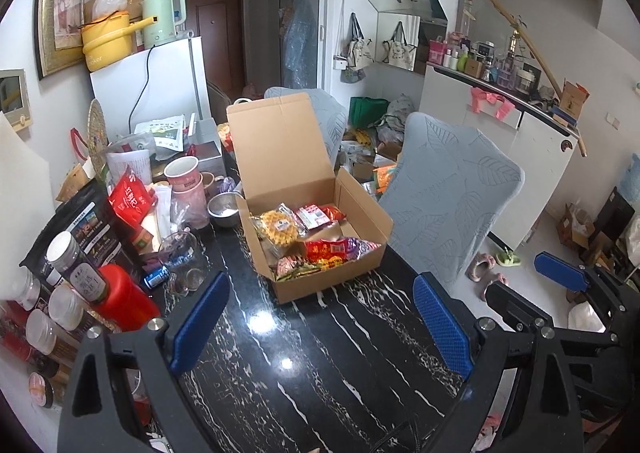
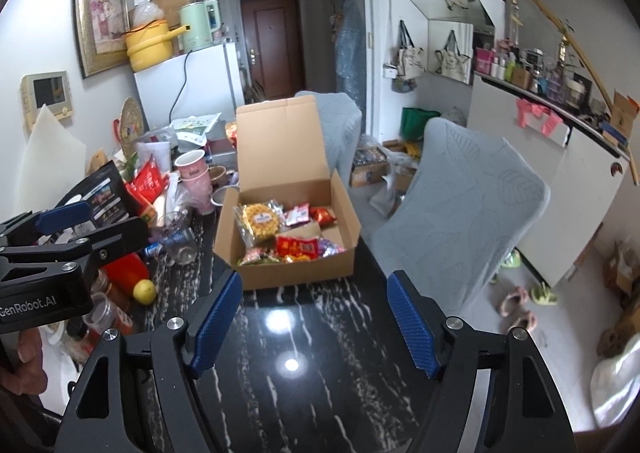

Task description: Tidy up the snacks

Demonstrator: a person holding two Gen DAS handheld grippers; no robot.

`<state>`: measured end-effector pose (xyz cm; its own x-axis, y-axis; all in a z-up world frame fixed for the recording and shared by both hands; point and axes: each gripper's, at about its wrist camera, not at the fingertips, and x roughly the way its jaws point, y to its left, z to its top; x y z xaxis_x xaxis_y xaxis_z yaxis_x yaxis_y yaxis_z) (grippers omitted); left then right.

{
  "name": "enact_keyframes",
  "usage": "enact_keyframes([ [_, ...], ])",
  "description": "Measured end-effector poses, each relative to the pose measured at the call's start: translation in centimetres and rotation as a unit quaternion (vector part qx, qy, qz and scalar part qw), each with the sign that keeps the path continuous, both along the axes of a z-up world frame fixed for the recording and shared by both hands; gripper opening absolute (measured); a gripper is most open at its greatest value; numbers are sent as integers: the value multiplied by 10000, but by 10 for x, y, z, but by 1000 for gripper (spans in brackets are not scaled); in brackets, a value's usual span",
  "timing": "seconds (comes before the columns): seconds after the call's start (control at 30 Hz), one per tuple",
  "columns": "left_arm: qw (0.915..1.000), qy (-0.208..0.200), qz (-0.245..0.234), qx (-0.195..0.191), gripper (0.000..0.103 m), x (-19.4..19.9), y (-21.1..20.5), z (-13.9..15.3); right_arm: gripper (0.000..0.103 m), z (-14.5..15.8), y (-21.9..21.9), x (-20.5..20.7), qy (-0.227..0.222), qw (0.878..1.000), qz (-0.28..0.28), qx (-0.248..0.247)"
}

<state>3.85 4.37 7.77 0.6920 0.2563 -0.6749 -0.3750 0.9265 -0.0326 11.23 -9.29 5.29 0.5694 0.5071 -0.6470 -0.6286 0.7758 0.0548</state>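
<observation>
An open cardboard box (image 1: pixel 362 267) (image 2: pixel 296 275) stands on the black marble table (image 1: pixel 304 365) (image 2: pixel 304 373), its lid upright. It holds several snack packets: a yellow waffle pack (image 1: pixel 278 229) (image 2: pixel 258 220), red packets (image 1: pixel 332 249) (image 2: pixel 298 245) and green ones at the front. My left gripper (image 1: pixel 320 323) is open and empty, over the table in front of the box. My right gripper (image 2: pixel 314 319) is open and empty, also in front of the box. The right gripper also shows at the right of the left wrist view (image 1: pixel 560 273), and the left gripper at the left of the right wrist view (image 2: pixel 64 213).
Clutter crowds the table's left: a red bottle (image 1: pixel 124 297), jars, a glass cup (image 1: pixel 182 253), pink cups (image 1: pixel 184 177), a steel bowl (image 1: pixel 224 209), a lemon (image 2: pixel 145 291). Two grey-covered chairs (image 1: pixel 444 193) (image 2: pixel 460 205) stand on the right. A white fridge (image 1: pixel 152 85) is behind.
</observation>
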Motion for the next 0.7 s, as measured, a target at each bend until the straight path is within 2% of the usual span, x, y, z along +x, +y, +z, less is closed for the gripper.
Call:
enact_keyframes([
  [0.17,9999,61,-90,-97,94,-2,-4,-5,76,-3,-8,-7,30,10000,-65,8],
  [0.7,9999,81,-92,-40,94,-4,-13,-3,76,-4,-13,-14,54,10000,-76,18],
])
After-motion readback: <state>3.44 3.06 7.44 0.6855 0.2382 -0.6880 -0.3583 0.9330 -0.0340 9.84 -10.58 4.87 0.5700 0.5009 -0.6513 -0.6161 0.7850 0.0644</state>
